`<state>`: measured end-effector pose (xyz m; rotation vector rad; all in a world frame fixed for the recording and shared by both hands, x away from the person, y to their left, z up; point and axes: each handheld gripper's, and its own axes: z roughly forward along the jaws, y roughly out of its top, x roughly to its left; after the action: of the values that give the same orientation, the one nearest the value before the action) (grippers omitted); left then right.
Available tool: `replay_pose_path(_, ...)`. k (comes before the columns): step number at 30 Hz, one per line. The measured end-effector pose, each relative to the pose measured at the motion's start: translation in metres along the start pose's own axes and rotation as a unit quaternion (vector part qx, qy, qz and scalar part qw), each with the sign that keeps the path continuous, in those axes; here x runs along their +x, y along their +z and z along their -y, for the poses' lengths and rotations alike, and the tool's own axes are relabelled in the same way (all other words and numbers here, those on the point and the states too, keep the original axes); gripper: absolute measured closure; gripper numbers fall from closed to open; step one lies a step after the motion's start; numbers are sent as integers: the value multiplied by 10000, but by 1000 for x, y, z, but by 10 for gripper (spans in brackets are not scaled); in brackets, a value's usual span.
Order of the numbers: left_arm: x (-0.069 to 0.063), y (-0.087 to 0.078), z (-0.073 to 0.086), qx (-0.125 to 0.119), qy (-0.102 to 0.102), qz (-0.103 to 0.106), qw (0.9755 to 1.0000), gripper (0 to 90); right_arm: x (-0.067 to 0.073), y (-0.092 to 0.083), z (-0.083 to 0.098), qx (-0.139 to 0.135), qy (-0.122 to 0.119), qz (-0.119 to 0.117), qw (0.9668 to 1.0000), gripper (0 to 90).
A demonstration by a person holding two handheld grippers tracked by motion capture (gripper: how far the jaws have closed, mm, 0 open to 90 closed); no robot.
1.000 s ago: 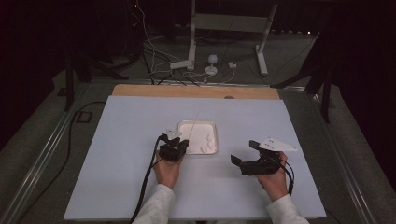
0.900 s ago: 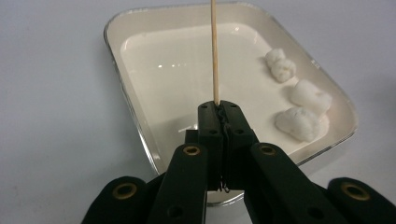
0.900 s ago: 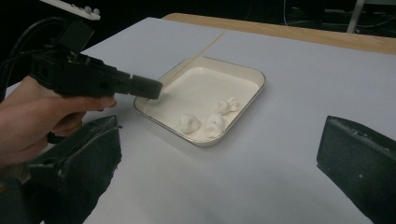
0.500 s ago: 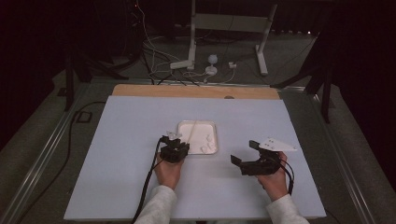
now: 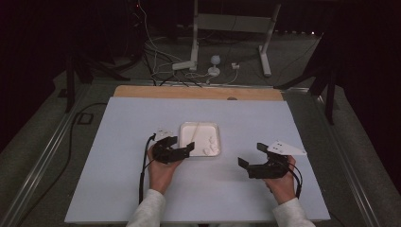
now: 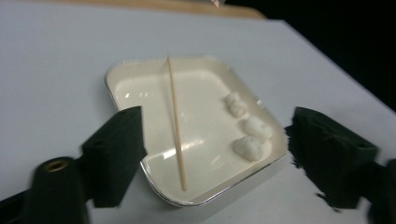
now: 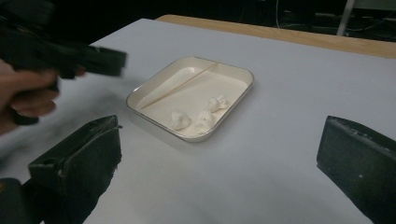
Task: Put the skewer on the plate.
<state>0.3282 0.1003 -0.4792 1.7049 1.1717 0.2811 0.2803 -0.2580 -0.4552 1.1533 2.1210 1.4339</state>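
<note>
Change: since a second ago the left gripper (image 5: 185, 150) has drawn back a little from the tray, and its jaws have just been opening, with nothing between them.
Right gripper (image 5: 252, 154): lower right of the high view, jaws spread wide and empty, hovering over bare table well apart from the tray.
Left gripper, up close (image 6: 212, 158): jaws stand apart at the bottom of its own view, framing the near corner of the tray without touching it (slightly blurred).
Tray (image 5: 187, 127): white, shallow, square with rounded corners, at the middle of the high view, just beyond the left gripper.
Stick (image 6: 176, 122): thin wooden skewer lying loose inside the tray, running from its far rim to its near edge.
White lumps (image 6: 246, 126): three small soft pieces in a row along the tray's right side.
Table (image 5: 118, 142): pale sheet, with a wooden strip (image 5: 156, 91) along its far edge.
</note>
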Motion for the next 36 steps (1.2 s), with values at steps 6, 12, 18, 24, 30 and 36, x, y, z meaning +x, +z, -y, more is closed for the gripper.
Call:
replay_pose_path(6, 10, -38, -10, -371, 175, 314, 9987, 84, -4, -6, 2, -62, 2, 84, 9999, 0)
replay_pose_path(12, 20, -69, -8, -591, 602, 265, 9961, 18, -7, -13, 5, -165, -55, 188, 9997, 0)
replay_pose_path(18, 35, -91, 5, -728, 773, 73, 9943, 16, -11, -18, 10, -243, -87, 245, 9994, 0)
replay_pose_path(24, 47, -107, 16, -882, 880, -3, 9922, 17, -15, -23, 16, -344, -200, 434, 9983, 0)
replay_pose_path(30, 47, -115, 22, -1018, 1048, -97, 9892, 16, -19, -28, 20, -493, -180, 475, 9975, 0)
replay_pose_path(36, 51, -125, 26, -1220, 1026, -253, 9869, 16, -25, -33, 25, -538, -91, 544, 9970, 0)
